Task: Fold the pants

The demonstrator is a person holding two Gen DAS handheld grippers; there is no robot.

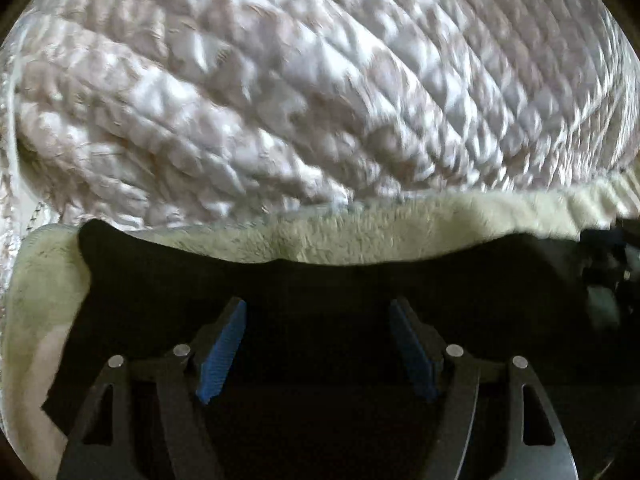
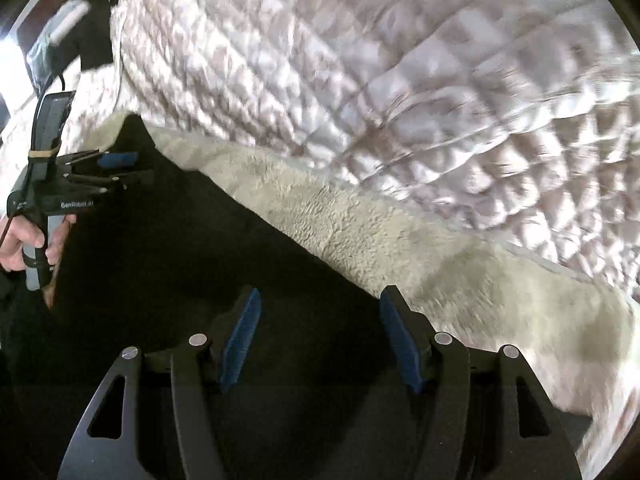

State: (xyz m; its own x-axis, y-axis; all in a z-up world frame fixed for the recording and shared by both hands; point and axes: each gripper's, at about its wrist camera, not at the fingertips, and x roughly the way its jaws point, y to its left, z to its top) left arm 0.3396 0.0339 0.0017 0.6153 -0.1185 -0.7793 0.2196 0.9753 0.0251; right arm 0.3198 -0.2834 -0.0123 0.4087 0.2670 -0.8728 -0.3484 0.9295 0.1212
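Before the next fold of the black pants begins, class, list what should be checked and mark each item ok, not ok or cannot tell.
1. Left hand-held gripper open, nothing pinched: ok.
2. Right hand-held gripper open, nothing pinched: ok.
3. Both grippers over the black pants: ok.
4. Pants lying smooth, without wrinkles: cannot tell, the cloth is too dark.
5. Pants lying on the fleece blanket, clear of the quilted cover: ok on the visible edge.
6. Waistband or leg ends located: cannot tell.
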